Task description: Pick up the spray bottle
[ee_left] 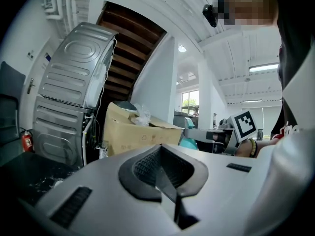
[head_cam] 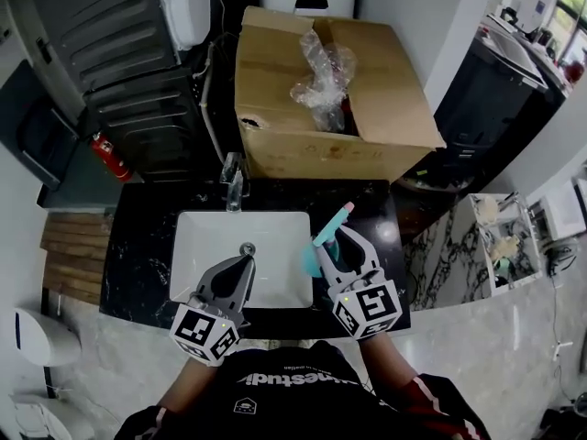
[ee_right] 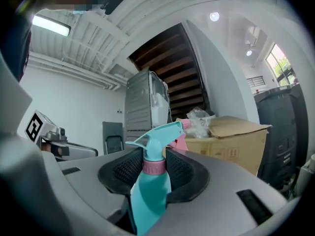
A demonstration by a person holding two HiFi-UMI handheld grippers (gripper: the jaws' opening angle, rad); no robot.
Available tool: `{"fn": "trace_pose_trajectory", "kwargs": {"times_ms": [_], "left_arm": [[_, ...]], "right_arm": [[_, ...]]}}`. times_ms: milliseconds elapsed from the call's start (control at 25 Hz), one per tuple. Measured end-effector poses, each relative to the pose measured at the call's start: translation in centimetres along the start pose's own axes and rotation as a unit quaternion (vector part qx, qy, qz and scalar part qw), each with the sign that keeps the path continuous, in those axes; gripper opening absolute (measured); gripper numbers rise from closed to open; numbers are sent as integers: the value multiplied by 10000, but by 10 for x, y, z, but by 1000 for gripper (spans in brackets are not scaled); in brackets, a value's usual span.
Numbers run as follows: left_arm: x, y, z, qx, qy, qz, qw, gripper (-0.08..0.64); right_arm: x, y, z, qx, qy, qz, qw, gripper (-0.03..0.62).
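**Spray bottle in the grip.** The pick-up is judged all but done. The teal spray bottle point(head_cam: 314, 257) is gripped at its neck, right at the pink collar point(ee_right: 153, 167), by the right tongs point(head_cam: 337, 235). It is seen hanging upright between the jaws, over the right rim of the white sink point(head_cam: 197, 246) that is set in the black marbled worktop point(head_cam: 138, 264). Its base is shown in no view, so it is only judged, not seen, that the bottle is carried clear of the worktop. What seems left is a steady hold. The left tongs point(head_cam: 246, 264) are clenched on nothing, their pads met. They are held over the front of the basin, apart from the bottle.

Of the containers, the largest is the open cardboard box point(head_cam: 275, 108), which is set behind the worktop, past the tap point(head_cam: 234, 183). Crumpled clear plastic wrap point(head_cam: 323, 76) is seen rising from between its flaps, and whatever else lies inside is hidden. The sink is next, and nothing but its drain point(head_cam: 247, 247) is shown in the basin. The bottle is the smallest, and no sign of how full it is can be read from its opaque body. Its trigger head and pink nozzle point(ee_right: 186, 124) are pointed away from the person, toward the box.
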State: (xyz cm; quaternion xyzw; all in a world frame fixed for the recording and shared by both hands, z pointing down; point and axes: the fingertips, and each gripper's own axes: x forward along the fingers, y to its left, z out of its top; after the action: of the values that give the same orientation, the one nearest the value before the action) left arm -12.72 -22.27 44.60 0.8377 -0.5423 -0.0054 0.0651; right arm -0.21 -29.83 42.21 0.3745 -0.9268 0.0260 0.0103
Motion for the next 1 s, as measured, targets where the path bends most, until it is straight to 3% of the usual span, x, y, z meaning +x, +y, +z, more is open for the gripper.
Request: {"fn": "trace_pose_trajectory", "kwargs": {"times_ms": [520,1000], "left_arm": [[-23,19,17,35,-274,274,9992,15],[-19,15,16,48,-277,182,9994,14]], "right_arm": [[10,93,1,-65,76,1021,9947,172],[7,93,-10,-118,265,911,9954,170]]}}
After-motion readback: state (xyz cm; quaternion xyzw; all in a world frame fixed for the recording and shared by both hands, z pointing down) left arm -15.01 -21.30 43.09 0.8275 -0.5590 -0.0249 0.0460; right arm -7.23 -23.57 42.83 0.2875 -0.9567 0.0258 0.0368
